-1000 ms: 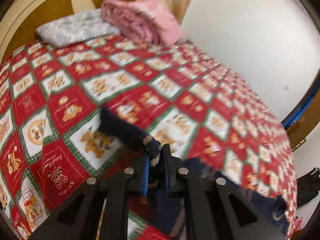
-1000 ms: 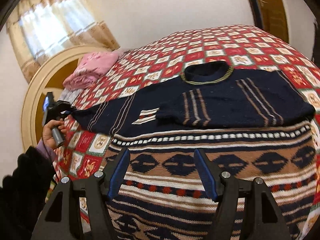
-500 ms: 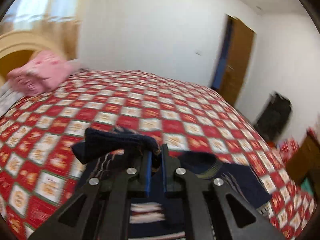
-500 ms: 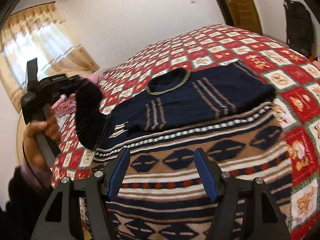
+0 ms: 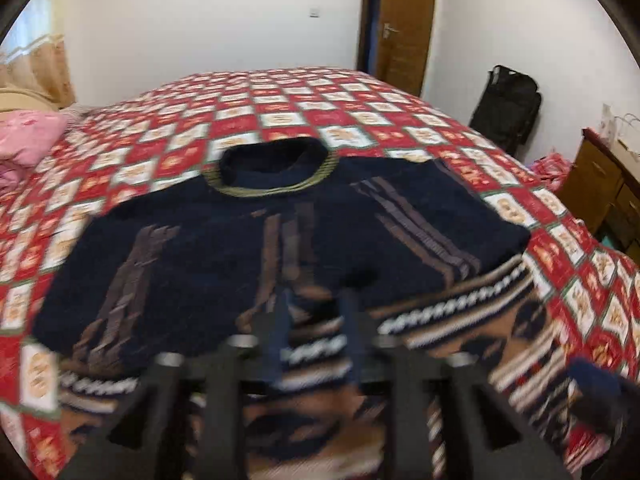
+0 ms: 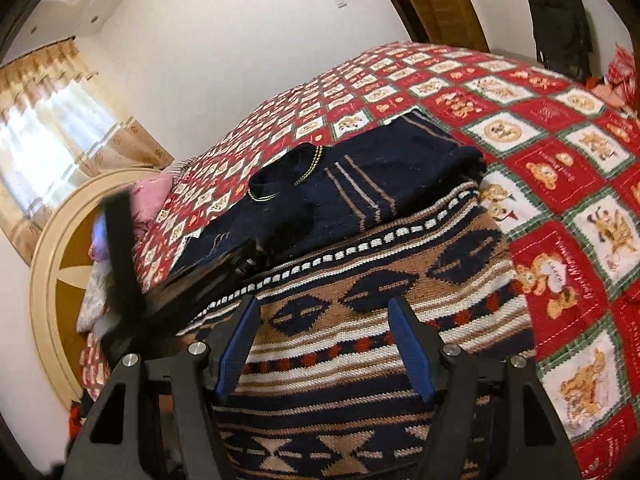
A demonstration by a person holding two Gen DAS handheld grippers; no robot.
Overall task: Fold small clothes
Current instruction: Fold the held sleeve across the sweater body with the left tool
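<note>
Both sleeves lie folded across the sweater (image 5: 280, 240), straight ahead of the just-opened, empty left gripper (image 5: 314, 336); the right gripper (image 6: 328, 344) gapes over its hem

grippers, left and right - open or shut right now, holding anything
left gripper: jaws just opened, sleeve released, nothing between them, above the navy sweater.
right gripper: open, empty, over the sweater's patterned hem.

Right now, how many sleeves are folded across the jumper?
2. The left sleeve lies folded over the near-left chest of the navy jumper; the right sleeve lies folded across the right chest. Blur may hide some edges.
</note>
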